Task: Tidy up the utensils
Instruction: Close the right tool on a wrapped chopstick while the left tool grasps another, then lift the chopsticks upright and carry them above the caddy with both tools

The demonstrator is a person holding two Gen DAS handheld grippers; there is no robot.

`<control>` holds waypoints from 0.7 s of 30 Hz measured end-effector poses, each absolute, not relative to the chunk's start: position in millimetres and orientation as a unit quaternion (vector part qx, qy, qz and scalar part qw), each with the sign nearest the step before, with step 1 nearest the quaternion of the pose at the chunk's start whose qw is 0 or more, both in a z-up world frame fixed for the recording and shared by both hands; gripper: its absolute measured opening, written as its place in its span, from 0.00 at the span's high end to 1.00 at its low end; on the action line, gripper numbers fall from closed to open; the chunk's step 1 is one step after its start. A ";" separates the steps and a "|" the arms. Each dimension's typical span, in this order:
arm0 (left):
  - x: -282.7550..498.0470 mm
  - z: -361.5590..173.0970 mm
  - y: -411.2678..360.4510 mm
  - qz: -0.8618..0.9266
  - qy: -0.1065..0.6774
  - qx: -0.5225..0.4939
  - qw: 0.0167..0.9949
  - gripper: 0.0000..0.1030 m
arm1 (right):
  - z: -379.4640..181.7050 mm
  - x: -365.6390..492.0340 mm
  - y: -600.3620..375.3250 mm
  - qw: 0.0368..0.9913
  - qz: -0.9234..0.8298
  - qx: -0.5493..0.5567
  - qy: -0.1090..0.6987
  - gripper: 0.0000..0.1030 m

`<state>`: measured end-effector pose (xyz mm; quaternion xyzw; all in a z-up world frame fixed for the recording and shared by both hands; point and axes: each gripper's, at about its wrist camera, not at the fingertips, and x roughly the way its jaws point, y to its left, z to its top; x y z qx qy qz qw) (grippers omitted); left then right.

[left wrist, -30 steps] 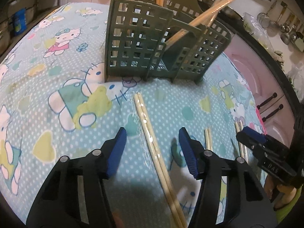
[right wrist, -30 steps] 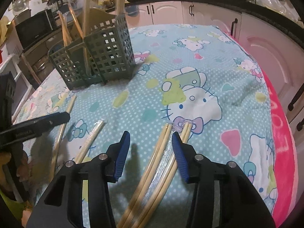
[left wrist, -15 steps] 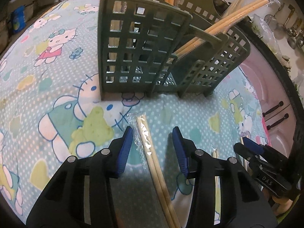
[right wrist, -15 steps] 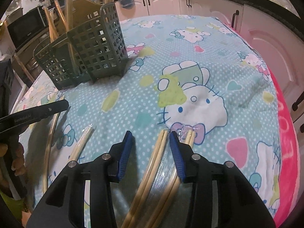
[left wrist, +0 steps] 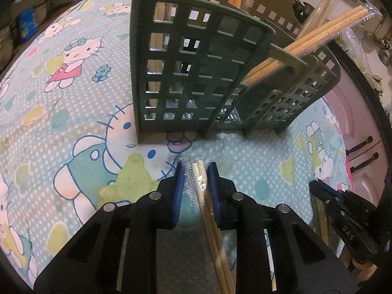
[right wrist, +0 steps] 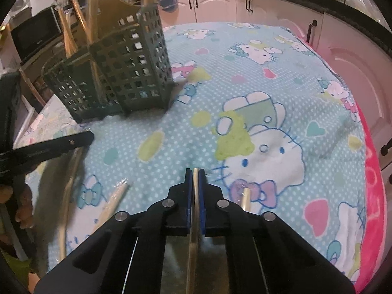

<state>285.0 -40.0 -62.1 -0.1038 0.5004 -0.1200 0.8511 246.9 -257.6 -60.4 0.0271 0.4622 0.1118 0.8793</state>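
A dark green lattice utensil holder (left wrist: pixel 196 73) stands on the table with several wrapped chopstick pairs (left wrist: pixel 318 36) leaning in it; it also shows in the right wrist view (right wrist: pixel 127 73). My left gripper (left wrist: pixel 196 171) is shut on a plastic-wrapped chopstick pair (left wrist: pixel 208 208) just in front of the holder. My right gripper (right wrist: pixel 195 171) is shut on another wrapped chopstick pair (right wrist: pixel 194 208). More wrapped chopsticks (right wrist: pixel 115 196) lie on the cloth to its left, and one pair (right wrist: pixel 245 196) to its right.
The table carries a light blue cartoon-cat cloth (right wrist: pixel 245 98) with a pink edge (right wrist: pixel 372 196) at the right. Kitchen cabinets (right wrist: pixel 215 5) and a microwave (right wrist: pixel 34 36) stand behind. The right gripper's body (left wrist: pixel 348 220) shows at the left wrist view's right edge.
Both grippers have closed on the chopstick pairs between their jaws. The left gripper has moved closer to the holder.
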 end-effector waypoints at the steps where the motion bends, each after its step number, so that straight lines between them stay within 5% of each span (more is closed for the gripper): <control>1: 285.2 -61.7 -38.7 -0.121 0.501 -0.104 0.850 0.89 | -58.7 246.2 -256.3 0.879 0.119 0.031 0.460 0.95; 7: 280.9 -56.7 -25.0 -0.128 0.500 -0.116 0.849 0.99 | -40.4 238.2 -243.5 0.882 0.159 0.039 0.442 0.95; 21: 247.2 -3.3 -4.1 -0.162 0.434 -0.113 0.879 0.99 | 11.0 216.3 -223.7 0.902 0.215 0.031 0.373 0.95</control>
